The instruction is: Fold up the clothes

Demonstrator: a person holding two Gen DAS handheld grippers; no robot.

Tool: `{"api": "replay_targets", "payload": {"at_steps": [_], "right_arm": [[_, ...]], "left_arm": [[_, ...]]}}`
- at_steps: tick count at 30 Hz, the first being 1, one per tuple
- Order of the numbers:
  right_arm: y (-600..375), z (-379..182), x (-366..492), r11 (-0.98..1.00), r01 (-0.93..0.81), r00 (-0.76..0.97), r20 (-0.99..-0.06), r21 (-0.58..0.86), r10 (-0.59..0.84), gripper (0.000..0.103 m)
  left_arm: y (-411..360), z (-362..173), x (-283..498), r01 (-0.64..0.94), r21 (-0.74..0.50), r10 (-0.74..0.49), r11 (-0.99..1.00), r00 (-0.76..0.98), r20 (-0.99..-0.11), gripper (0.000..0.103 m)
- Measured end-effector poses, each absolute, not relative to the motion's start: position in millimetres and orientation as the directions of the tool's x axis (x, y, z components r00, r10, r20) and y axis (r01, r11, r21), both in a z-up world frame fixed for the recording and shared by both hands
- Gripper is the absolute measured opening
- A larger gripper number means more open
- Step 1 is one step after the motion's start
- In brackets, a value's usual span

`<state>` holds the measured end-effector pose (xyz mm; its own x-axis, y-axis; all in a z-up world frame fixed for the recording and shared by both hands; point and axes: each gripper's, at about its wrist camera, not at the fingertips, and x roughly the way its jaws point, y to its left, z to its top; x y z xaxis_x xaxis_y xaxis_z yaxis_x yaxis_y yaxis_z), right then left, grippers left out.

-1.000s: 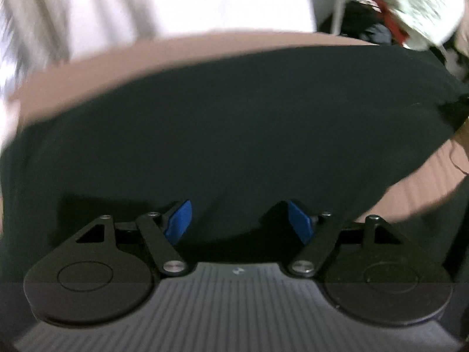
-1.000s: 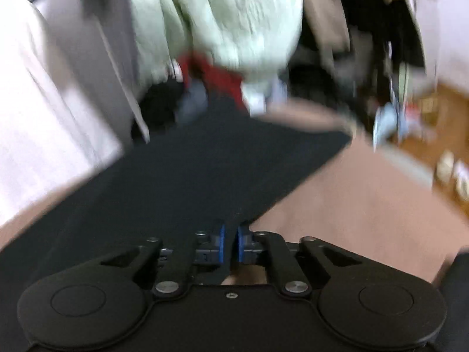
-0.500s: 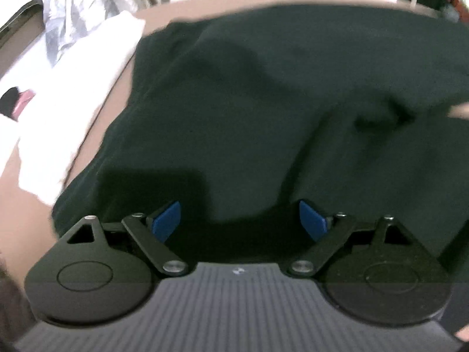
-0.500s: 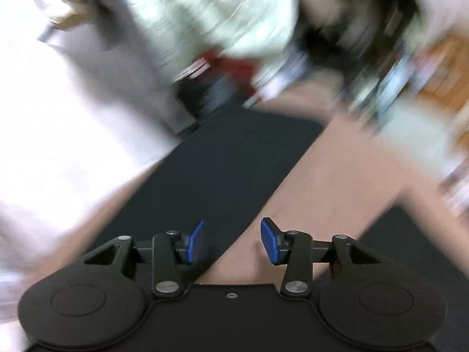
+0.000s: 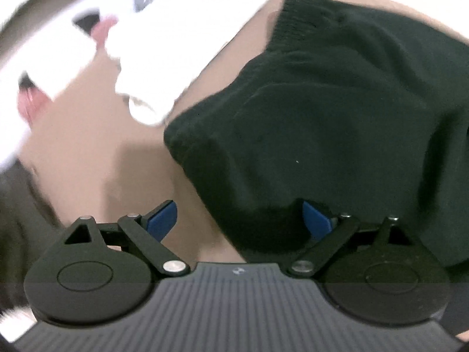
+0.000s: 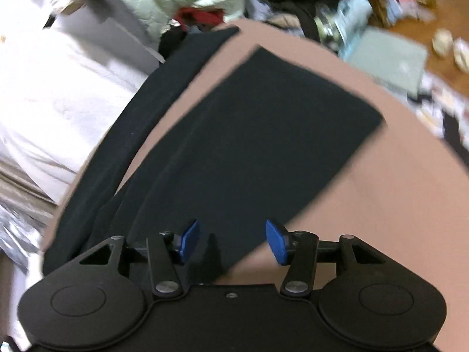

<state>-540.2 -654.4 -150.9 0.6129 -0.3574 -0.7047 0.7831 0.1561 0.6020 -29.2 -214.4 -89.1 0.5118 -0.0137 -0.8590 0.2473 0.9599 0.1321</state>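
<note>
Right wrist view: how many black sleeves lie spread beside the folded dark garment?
1: the long black sleeve lies left of the folded dark garment; another may be hidden.

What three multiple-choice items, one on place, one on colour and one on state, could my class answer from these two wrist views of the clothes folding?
1. Where does the folded white cloth lie relative to the dark knitted garment in the left wrist view?
A. To its left
B. On top of it
C. Under it

2. What colour are the fingertip pads of the right hand-held gripper?
A. Red
B. Blue
C. Yellow

3. What state is the left hand-held gripper in?
A. Shut on the garment
B. Shut on the white cloth
C. Open

Answers: 1 A, the white cloth sits left of the dark knit on the tan surface. 2 B, both pads show blue. 3 C, its pads stand wide apart.
</note>
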Motion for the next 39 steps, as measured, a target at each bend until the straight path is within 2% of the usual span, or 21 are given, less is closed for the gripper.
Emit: {"api": "replay_targets", "payload": {"at_steps": [5, 7, 9, 10, 12, 13, 16, 17, 22, 26, 28, 32, 35, 37, 39], "right_arm": [[-647.8, -172.4, -554.2, 0.085, 0.788, 0.593, -0.713, 0.61, -0.374, 0.058], [-645.1, -175.4, -559.3, 0.068, 0.771, 0.603, -0.69, 0.633, -0.4, 0.059], [-657.7, -176.7, -557.4, 0.073, 0.775, 0.591, -0.678, 0.628, -0.437, 0.061], [-663.9, -177.4, -556.4, 0.075, 0.777, 0.585, -0.672, 0.625, -0.455, 0.066], [-676.4, -180.5, -554.2, 0.087, 0.794, 0.556, -0.66, 0.602, -0.506, 0.067], [-682.6, -186.1, -552.7, 0.107, 0.83, 0.504, -0.655, 0.547, -0.563, 0.063], [-690.7, -198.3, -541.3, 0.218, 0.925, 0.374, -0.641, 0.312, -0.67, 0.006], [-689.4, -196.7, -540.5, 0.238, 0.939, 0.344, -0.621, 0.25, -0.705, 0.004], [-659.9, -146.6, -567.9, 0.187, 0.959, 0.263, -0.43, 0.211, -0.864, 0.003], [-684.0, -179.0, -566.7, 0.186, 0.971, 0.239, -0.564, 0.152, -0.79, 0.003], [-683.9, -191.7, -559.4, 0.18, 0.98, 0.198, -0.589, 0.089, -0.784, 0.003], [-672.0, -194.8, -585.7, 0.087, 0.965, 0.22, -0.581, 0.248, -0.784, 0.004], [-665.0, -195.7, -582.4, 0.078, 0.965, 0.214, -0.582, 0.25, -0.785, 0.004], [-657.9, -188.7, -575.9, 0.09, 0.971, 0.203, -0.566, 0.221, -0.799, 0.004], [-655.4, -176.6, -572.3, 0.112, 0.972, 0.208, -0.538, 0.205, -0.817, 0.004]], "left_arm": [[-208.0, -84.4, -23.9, 0.171, 0.132, 0.021, 0.976, 0.533, -0.846, 0.094], [-211.1, -88.4, -28.0, 0.169, 0.217, 0.081, 0.961, 0.581, -0.81, 0.103], [-218.5, -94.0, -27.2, 0.152, 0.327, 0.17, 0.933, 0.614, -0.771, 0.103], [-217.8, -93.6, -25.7, 0.156, 0.312, 0.157, 0.937, 0.61, -0.776, 0.103], [-216.1, -92.4, -23.0, 0.166, 0.273, 0.123, 0.948, 0.6, -0.791, 0.103], [-212.9, -90.2, -23.2, 0.176, 0.203, 0.064, 0.963, 0.583, -0.81, 0.103], [-202.6, -89.3, -28.0, 0.184, 0.057, -0.049, 0.981, 0.524, -0.85, 0.1], [-199.3, -88.5, -28.3, 0.177, 0.043, -0.056, 0.983, 0.518, -0.854, 0.1], [-167.0, -86.0, -24.7, 0.064, -0.037, -0.064, 0.997, 0.509, -0.859, 0.101], [-154.2, -101.1, -12.7, -0.003, -0.072, -0.062, 0.997, 0.466, -0.883, 0.102], [-153.1, -107.1, -7.9, -0.018, -0.088, -0.07, 0.996, 0.45, -0.89, 0.102], [-140.3, -107.4, -7.1, -0.076, -0.183, -0.129, 0.98, 0.457, -0.88, 0.102], [-129.5, -101.9, -7.8, -0.151, -0.227, -0.124, 0.962, 0.498, -0.859, 0.102], [-130.3, -88.1, -16.7, -0.172, -0.158, -0.033, 0.972, 0.568, -0.822, 0.102], [-142.9, -77.2, -18.7, -0.112, -0.09, -0.001, 0.99, 0.619, -0.785, 0.103]]}}
